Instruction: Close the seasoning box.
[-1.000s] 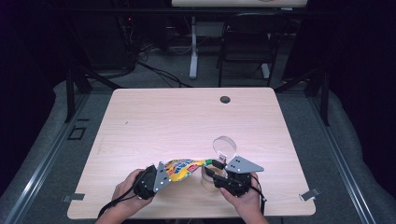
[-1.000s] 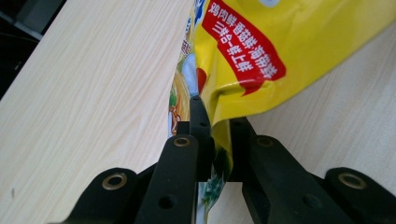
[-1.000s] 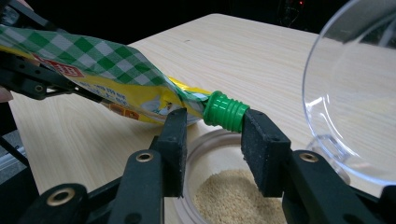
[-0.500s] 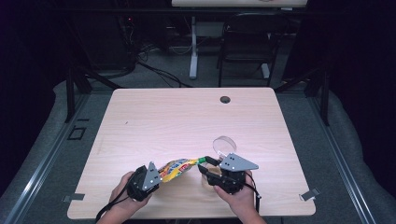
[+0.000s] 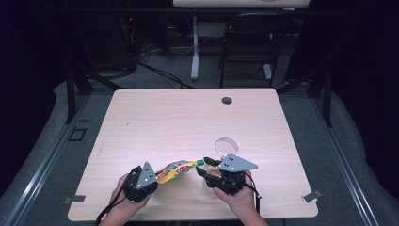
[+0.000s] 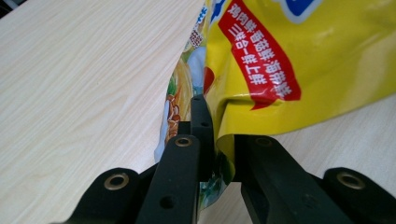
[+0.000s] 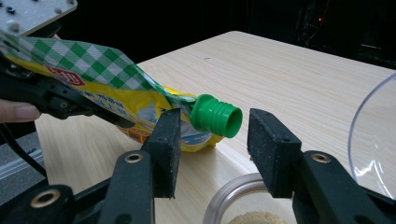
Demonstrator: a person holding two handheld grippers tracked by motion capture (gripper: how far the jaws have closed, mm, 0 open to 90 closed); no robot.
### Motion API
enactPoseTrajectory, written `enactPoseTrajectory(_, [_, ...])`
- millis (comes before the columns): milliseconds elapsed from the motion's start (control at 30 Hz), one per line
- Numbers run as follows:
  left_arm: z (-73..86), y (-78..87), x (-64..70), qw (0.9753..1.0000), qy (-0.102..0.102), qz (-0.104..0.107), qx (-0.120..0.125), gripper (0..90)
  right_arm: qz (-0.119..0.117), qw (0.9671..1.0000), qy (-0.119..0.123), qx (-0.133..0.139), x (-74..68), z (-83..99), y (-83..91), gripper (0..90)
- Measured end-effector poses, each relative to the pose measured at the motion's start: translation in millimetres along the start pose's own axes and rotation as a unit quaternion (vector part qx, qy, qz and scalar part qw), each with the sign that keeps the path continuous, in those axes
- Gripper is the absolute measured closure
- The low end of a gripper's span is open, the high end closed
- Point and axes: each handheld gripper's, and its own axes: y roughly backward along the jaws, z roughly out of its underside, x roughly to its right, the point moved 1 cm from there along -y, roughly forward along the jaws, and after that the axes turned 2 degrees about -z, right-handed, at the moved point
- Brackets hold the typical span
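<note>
A yellow snack pouch (image 5: 176, 169) with a green checked top hangs between my two grippers near the table's front edge. My left gripper (image 5: 151, 179) is shut on the pouch's bottom edge (image 6: 289, 56), jaws (image 6: 212, 126) pinching the foil. The pouch's green threaded spout (image 7: 217, 116) points at my right gripper (image 7: 217, 125), which stands open with the spout between its fingertips, touching neither pad. In the high view the right gripper (image 5: 204, 165) sits just right of the spout (image 5: 201, 162).
A clear round jar (image 7: 229, 198) with brown powder (image 7: 254, 218) stands directly under my right gripper. Its clear lid (image 5: 226, 145) lies on the wooden table (image 5: 188, 117) just beyond. A dark cable hole (image 5: 227, 100) is at the far edge.
Both grippers and the pouch have drifted slightly left. The pouch now hangs flatter and more stretched between them. The lid has stayed put.
</note>
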Motion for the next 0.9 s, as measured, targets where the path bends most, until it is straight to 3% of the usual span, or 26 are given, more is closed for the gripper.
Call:
enactPoseTrajectory(300, [4.4,0.8,-12.8,0.9983,0.052,0.02,0.017,86.8,-0.005,1.0,0.005,0.002,-2.0,0.5,1.0,53.0])
enactPoseTrajectory(467, [10.3,0.6,-22.6,0.9944,0.094,0.036,0.033,86.8,-0.003,1.0,0.008,0.004,-2.8,2.5,4.2,51.8])
enactPoseTrajectory(900, [31.1,0.4,-40.3,0.9848,0.158,0.052,0.049,86.3,0.013,0.9999,0.002,-0.002,4.2,7.5,9.7,51.8])
